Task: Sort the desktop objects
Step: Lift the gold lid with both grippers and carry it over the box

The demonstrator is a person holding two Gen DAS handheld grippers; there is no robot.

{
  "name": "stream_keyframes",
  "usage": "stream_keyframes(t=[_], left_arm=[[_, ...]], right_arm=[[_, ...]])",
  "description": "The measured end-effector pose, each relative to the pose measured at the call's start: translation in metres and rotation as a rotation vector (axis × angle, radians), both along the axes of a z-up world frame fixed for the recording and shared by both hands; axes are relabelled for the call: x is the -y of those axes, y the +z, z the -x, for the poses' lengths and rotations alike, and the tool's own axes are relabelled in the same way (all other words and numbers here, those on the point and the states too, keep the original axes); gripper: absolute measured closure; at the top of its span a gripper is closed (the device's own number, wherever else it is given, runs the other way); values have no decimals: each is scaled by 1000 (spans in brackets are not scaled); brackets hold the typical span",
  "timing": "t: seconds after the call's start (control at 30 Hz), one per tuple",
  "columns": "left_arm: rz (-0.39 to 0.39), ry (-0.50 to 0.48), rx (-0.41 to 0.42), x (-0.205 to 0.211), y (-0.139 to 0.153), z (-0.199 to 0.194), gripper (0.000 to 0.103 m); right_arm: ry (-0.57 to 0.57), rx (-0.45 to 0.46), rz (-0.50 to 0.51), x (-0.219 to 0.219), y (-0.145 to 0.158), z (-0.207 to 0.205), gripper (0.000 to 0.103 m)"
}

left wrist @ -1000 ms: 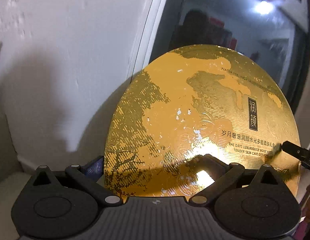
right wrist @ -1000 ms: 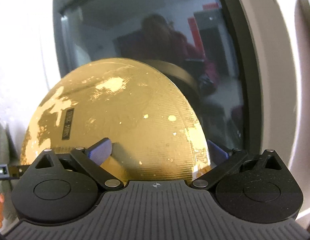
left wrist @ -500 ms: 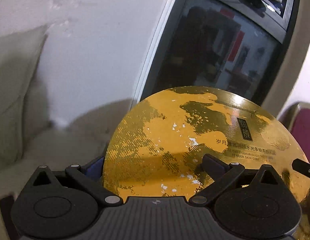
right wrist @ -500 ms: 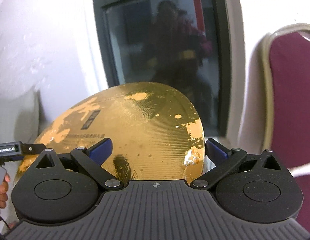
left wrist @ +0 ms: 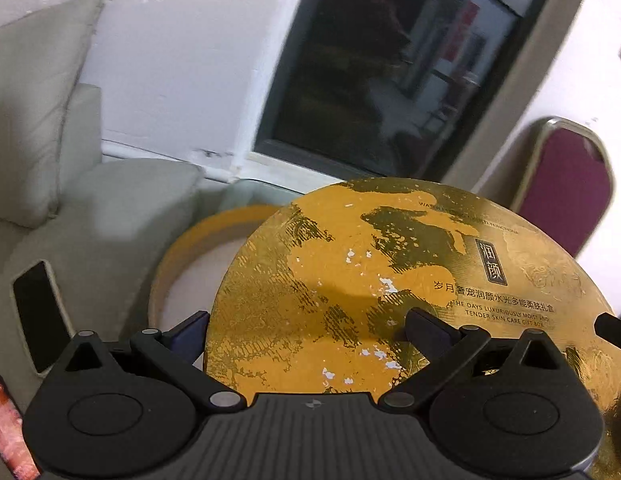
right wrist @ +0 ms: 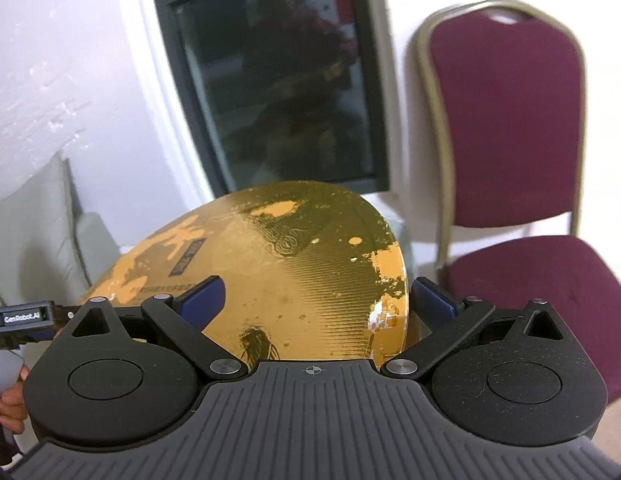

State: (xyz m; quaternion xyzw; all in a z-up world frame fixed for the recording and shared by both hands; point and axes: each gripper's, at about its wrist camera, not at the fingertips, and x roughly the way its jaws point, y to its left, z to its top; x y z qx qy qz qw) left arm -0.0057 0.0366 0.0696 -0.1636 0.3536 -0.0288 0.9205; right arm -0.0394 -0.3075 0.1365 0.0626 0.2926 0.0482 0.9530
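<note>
Two tools: left tool (left wrist: 306, 330) and right tool (right wrist: 316, 300) both carry one round gold-foil gift-box lid with black printed lettering (left wrist: 390, 280), one at each side of it.
Left tool state: one finger shows over the lid face, the other sits at the lid's left edge; pinching the lid rim, judged from that.
Right tool state: blue-padded fingers (right wrist: 202, 298) straddle the lid's near edge (right wrist: 302, 280); looks pinched on the rim, but the contact itself is hidden.
Lid position: held in the air, tilted, above and partly covering the open round yellow box base with pale inside (left wrist: 198, 248).
Box base position: sits by the pale grey sofa cushion (left wrist: 122, 208); the tabletop under it is not visible.
Step, as judged: lid about to be lowered onto the base.
Risk 1: the lid is off-centre from the base; lowering now could catch the rim and jam it crooked.
Risk 2: uneven hand motion could twist the lid out of one tool, since both grips are thin edge grips.
Risk 3: worn foil is slick, so the lid could slip.
Hidden: most of the base; lid underside; base contents.
Cut off: black phone-like slab (left wrist: 40, 316) at left, red item at the corner unidentifiable.
Background: maroon chair (right wrist: 506, 120), dark glass pane (right wrist: 278, 80) with blurred reflections.
</note>
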Motion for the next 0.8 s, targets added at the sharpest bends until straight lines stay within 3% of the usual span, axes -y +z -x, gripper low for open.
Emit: stream_keyframes(t=[0.23, 0.47, 0.8], left_arm=[[42, -152, 0, 46, -9, 1, 2], [15, -302, -13, 95, -20, -1, 2], [6, -373, -106, 126, -45, 4, 2]], right_arm=[[-153, 3, 53, 31, 6, 46, 1], [-316, -32, 46, 67, -3, 101, 1], [-387, -87, 24, 102, -13, 137, 1]])
